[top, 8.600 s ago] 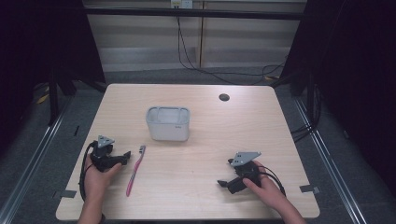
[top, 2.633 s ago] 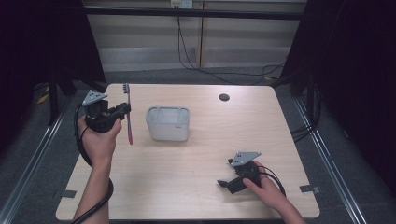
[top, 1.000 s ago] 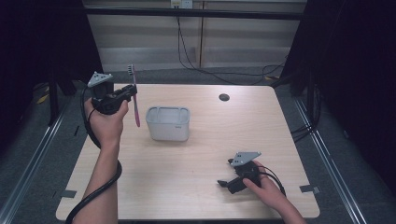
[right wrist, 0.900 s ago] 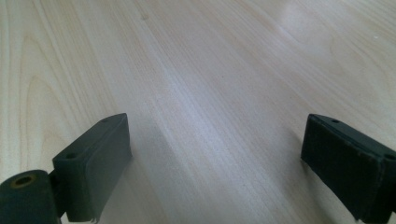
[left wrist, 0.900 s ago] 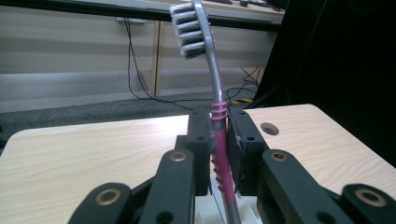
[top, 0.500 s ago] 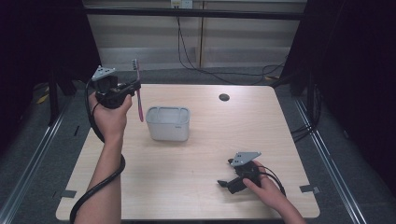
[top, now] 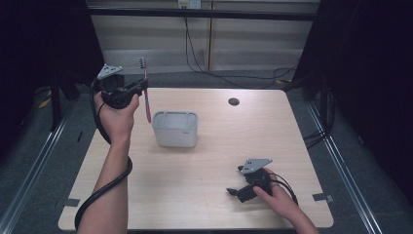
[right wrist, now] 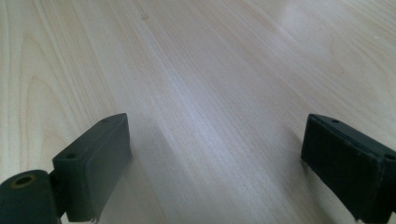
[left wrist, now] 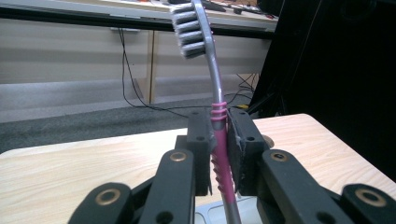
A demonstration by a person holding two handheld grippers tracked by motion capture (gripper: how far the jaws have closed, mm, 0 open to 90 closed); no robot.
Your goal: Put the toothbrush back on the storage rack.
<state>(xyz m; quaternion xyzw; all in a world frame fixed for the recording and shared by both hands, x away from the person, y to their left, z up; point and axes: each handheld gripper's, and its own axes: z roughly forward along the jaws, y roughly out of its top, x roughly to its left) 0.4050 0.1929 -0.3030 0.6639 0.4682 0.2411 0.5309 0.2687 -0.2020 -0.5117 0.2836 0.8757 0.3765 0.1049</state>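
My left gripper (top: 141,87) is raised above the table's far left, shut on a pink toothbrush (top: 146,97) that stands upright with its bristles on top. In the left gripper view the jaws of the left gripper (left wrist: 219,149) pinch the pink handle of the toothbrush (left wrist: 219,161), and the grey bristle head leans left overhead. A grey rectangular tub (top: 175,128) sits open on the table, just right of and below the brush's lower tip. My right gripper (top: 235,185) rests low at the table's front right, open, with bare wood between its jaws (right wrist: 215,154).
A small dark round hole or cap (top: 234,101) marks the table's far side. The light wooden table (top: 209,161) has dark floor and rails on both sides, and cables hang against the back wall.
My left gripper picked the toothbrush up from the table's front left and carried it up and toward the tub, turning it upright. Over the last second it moved right. The right gripper stayed still.
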